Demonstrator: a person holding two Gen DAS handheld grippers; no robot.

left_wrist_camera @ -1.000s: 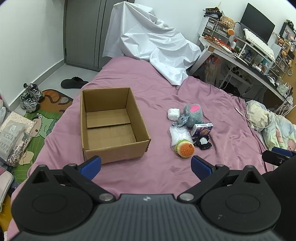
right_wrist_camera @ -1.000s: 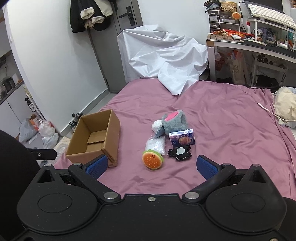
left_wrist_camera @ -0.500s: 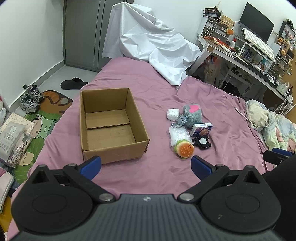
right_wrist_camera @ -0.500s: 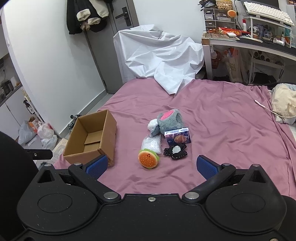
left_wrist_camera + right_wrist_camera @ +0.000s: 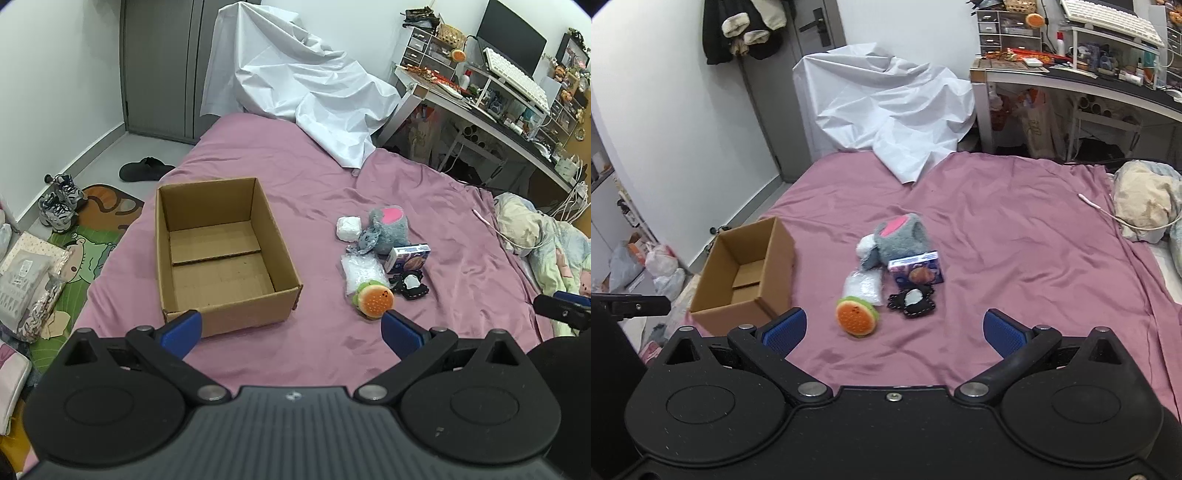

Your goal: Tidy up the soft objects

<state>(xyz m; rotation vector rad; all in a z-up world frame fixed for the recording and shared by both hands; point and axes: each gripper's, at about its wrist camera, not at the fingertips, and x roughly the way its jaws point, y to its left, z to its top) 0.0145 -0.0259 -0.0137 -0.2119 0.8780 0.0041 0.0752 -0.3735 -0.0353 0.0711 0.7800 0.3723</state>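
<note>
Blue-padded L gripper (image 5: 291, 326) wide open, holds nothing | R gripper (image 5: 894, 326) same

Both wrist cams sit above the near edge of the bed (image 5: 332, 177), looking down and across it, the left one nearer the cardboard box (image 5: 218, 251), and both catch the box and toy pile (image 5: 890, 273).

Just a bed in a mauve satin sheet (image 5: 314, 354) with an open brown cardboard box (image 5: 221, 251), crumpled white cover sheet (image 5: 306, 96) and a small toy cluster (image 5: 384, 258) on top.
</note>
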